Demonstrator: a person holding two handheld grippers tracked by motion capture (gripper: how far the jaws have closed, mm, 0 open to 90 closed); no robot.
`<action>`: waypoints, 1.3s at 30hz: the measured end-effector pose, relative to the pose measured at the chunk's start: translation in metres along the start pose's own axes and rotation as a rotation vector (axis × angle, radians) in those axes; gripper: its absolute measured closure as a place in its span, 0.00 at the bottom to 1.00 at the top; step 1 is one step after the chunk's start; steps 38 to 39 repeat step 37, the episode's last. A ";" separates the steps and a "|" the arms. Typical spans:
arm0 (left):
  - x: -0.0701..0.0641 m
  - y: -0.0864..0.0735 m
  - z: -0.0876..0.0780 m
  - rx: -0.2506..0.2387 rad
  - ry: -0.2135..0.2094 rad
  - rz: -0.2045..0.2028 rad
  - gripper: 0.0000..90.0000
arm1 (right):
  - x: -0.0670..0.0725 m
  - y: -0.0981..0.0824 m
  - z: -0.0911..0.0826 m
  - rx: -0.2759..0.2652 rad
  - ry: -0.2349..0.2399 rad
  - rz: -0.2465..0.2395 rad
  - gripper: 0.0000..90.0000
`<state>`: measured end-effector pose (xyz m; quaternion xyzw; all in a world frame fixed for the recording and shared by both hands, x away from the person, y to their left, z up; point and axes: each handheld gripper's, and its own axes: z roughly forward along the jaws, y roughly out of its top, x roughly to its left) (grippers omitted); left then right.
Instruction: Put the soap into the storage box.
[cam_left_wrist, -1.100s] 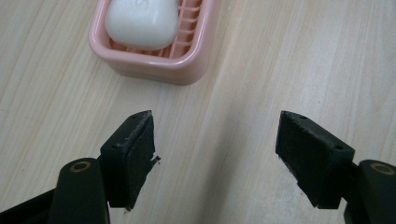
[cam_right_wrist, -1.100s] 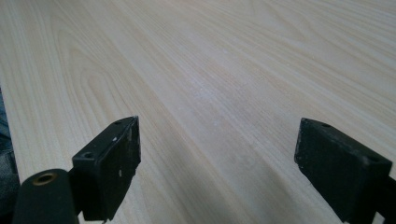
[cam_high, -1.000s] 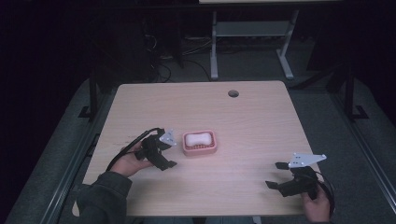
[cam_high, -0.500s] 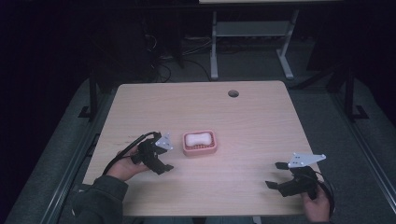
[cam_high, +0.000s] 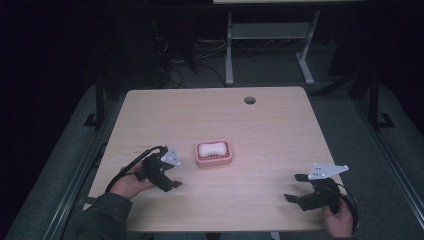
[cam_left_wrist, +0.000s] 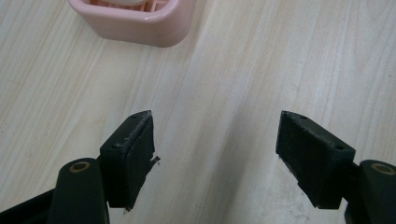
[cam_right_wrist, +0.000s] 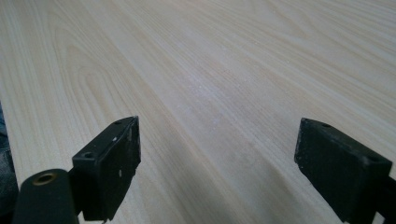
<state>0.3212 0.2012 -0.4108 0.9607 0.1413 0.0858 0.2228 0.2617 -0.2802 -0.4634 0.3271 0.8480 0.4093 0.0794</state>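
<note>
A pink soap dish (cam_high: 214, 154) sits a little left of the middle of the high view, on the wooden bench (cam_high: 270, 125), with a pale bar of soap (cam_high: 211, 148) lying in it. The left gripper (cam_high: 170, 175) hovers just beside the dish, toward the lower left of that frame, jaws spread wide and empty. In the left gripper view the dish's rounded corner (cam_left_wrist: 140, 21) shows at the top left, ahead of the jaws and off their centre line. The right gripper (cam_high: 296, 187) rests at the lower right of the high view, well apart from the dish, its jaws also wide with nothing between them.

The step in hand looks like a reach for the dish or its soap with the left gripper. To do it well, swing the jaws toward the upper left of their own view until the dish sits between them, keep them wide until they straddle it, and close gently so the smooth dish does not slide on the bench
</note>
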 end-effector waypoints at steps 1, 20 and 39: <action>0.000 -0.001 0.000 0.001 0.001 0.000 0.30 | 0.000 0.000 0.000 0.000 0.000 0.000 0.16; -0.011 -0.025 -0.004 -0.002 0.015 -0.018 0.30 | 0.000 0.000 0.000 -0.001 -0.002 0.003 0.16; -0.027 -0.053 -0.008 -0.034 0.049 -0.078 0.30 | 0.003 0.002 -0.002 -0.005 0.005 -0.012 0.16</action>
